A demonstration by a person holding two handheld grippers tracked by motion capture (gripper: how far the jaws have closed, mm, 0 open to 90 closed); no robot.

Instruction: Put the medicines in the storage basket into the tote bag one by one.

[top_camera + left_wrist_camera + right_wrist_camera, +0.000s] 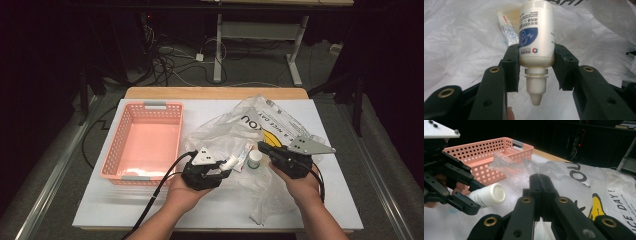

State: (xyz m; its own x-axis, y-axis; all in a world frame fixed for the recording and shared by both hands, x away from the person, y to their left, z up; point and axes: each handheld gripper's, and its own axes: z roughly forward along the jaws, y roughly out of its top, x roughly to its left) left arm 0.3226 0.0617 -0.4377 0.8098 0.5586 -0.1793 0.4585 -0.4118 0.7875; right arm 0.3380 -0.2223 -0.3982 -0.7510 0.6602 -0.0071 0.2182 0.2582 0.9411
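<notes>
Bottle (pixel 536 37) in play: a small white plastic dropper bottle with a blue label, clamped in the left gripper (pixel 537 67), jaws pressing on either side of its lower body just above the collar. Its ribbed cap and tapered nozzle point back toward the hand, and the flat base faces out over the plastic bag (pixel 461 45). From the high view, the left gripper (pixel 226 166) holds it low over the bag's near edge, just right of the pink basket (pixel 145 141), which sits bare inside.

Over to the right gripper (pixel 540 195): jaws fully closed, pinching a fold of that thin clear film and lifting it a little.

How will this bottle handle? It looks light, with a smooth, glossy, rounded wall, so it could swivel or slide between flat pads. The plastic body probably gives slightly under squeeze, so a firm but not crushing grip suits it. The current hold on the wide cylinder is the sensible spot; the narrow cap would be a poorer purchase.

Left behind on the bag are a small tube (pixel 506 30) and, in the high view, a little white jar (pixel 254 159) beside the right gripper.
</notes>
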